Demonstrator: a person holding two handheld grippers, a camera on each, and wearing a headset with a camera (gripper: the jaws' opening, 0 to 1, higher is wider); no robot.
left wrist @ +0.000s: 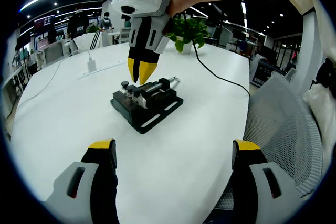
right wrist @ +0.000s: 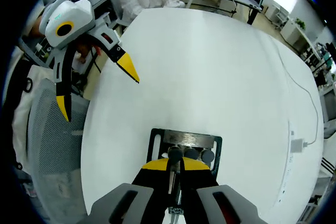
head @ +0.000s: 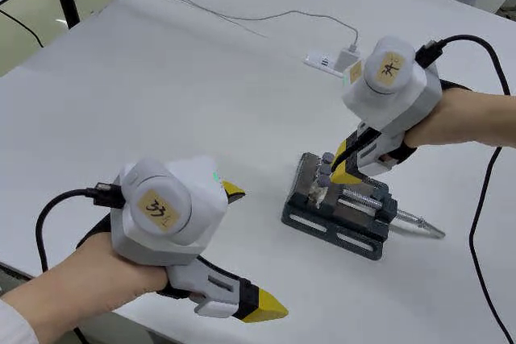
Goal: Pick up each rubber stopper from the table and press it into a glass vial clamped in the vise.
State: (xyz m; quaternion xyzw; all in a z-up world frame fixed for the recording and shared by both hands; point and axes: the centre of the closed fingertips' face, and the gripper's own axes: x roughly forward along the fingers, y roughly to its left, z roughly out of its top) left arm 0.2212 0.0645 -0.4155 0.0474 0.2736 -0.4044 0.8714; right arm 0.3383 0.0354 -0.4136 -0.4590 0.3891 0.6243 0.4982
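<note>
Three vials [left wrist: 130, 92] stand in a row, clamped upright in the vise [head: 339, 217], each topped by a dark stopper [right wrist: 190, 153]. The vise sits on the white desk [head: 201, 102], toward its right side in the head view, with its screw handle pointing away to the right.

The right gripper [head: 339, 171] hangs directly over the vials, its jaws pressed together. In its own view the yellow tips meet just above the leftmost stopper of the row. Whether the tips touch that stopper cannot be told, and nothing can be seen between them. In the left gripper view it comes down from above, with the hand and forearm behind it.

The left gripper [head: 256, 249] is held well apart from the vise, near the desk's front edge at the lower left of the head view. Its jaws are spread wide with nothing between them, and they point toward the vise.

A thin white cable [head: 242, 18] runs across the far part of the desk to a charger [head: 347, 60]. A mesh chair [left wrist: 278, 124] stands beside the desk, and a potted plant [left wrist: 186, 29] sits at the far end.
</note>
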